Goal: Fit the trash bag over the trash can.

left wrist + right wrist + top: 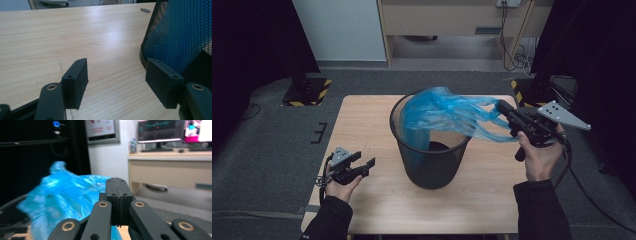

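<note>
A black mesh waste bin (432, 167) stands in the middle of the wooden table (362, 125). A thin blue plastic bag (437, 112) lies over its rim, partly hanging inside, and is pulled out in strands to the right. My right gripper (503, 107) is shut on the bag's right end, held above the table's right edge. In the right gripper view its jaws (117, 187) are pressed together, with the bag (62, 195) bunched behind them. My left gripper (368, 166) is open and empty, low over the table's front left. The bin's wall (180, 32) is just right of its fingers (75, 82).
A cable hole (145, 10) sits in the tabletop behind the bin. Black stand bases with yellow-black stripes (307, 90) rest on the grey floor at both far corners. A wooden desk (452, 20) with cables stands at the back. Dark curtains close both sides.
</note>
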Available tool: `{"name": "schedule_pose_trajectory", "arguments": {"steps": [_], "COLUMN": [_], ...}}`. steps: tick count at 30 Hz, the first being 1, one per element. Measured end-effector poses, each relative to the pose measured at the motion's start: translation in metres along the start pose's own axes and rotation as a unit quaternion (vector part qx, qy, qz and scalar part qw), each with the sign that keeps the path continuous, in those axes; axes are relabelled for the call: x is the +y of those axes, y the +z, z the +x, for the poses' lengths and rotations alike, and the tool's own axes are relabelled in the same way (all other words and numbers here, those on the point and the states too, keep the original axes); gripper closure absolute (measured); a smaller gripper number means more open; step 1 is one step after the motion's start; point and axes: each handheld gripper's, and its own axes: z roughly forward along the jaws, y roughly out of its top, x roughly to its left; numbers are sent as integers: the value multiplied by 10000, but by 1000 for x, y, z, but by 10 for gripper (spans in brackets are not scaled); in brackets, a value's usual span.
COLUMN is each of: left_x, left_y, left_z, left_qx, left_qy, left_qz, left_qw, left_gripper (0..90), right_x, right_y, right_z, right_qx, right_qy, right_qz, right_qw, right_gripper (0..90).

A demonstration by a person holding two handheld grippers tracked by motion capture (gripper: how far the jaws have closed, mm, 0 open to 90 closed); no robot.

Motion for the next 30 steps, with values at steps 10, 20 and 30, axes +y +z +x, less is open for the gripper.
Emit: {"name": "schedule_pose_trajectory", "arguments": {"steps": [10, 20, 30], "left_x": [7, 8, 10], "left_y": [-8, -10, -10], "left_z": [-3, -4, -6], "left_qx": [-3, -31, -75], "left_qy": [36, 35, 7], "left_qz": [-372, -457, -553], "left_qw": [9993, 9989, 9984], "left_gripper": [350, 352, 363], "right_x": [9, 11, 34], "right_y": [22, 29, 8], "right_z": [49, 44, 5], "right_qx": [640, 241, -481], "right_qy": [-446, -616, -670], "right_qz": [-48, 56, -176], "right_qw": [9969, 9978, 9964], "right_gripper": [900, 899, 900]}}
